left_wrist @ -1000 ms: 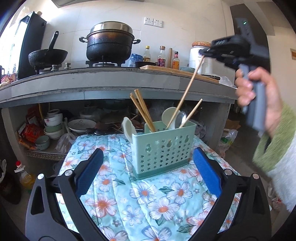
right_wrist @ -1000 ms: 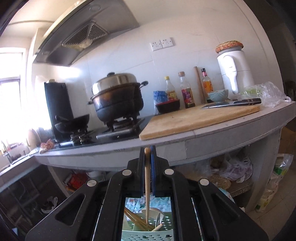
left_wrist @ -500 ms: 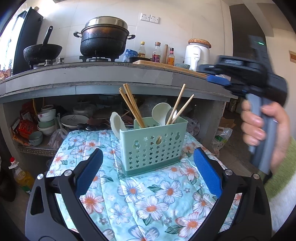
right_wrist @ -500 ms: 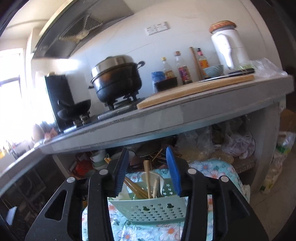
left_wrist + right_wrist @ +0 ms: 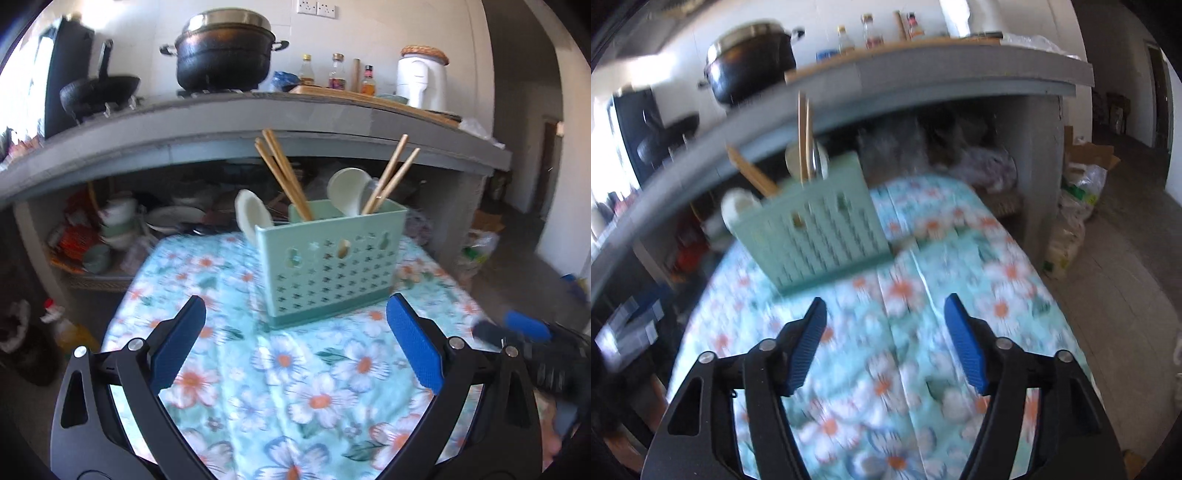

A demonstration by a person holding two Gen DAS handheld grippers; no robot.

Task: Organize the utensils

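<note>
Ahead of the left gripper [image 5: 295,332], the mint-green utensil caddy [image 5: 332,262] is standing on the floral tablecloth [image 5: 295,387], apart from its wide-spread blue pads [image 5: 413,350]. Wooden chopsticks [image 5: 284,173] and white spoons [image 5: 349,192] are sticking up out of it; a 2nd chopstick pair [image 5: 391,173] is leaning right. Right gripper [image 5: 884,339] is also gaping w/ nothing between its pads, caddy sitting up-left of it. Behind, a concrete counter [image 5: 258,114] is carrying a black pot [image 5: 225,55] & bottles. Right wrist view is motion-blurred; shelf clutter under the counter is hard to make out.
</note>
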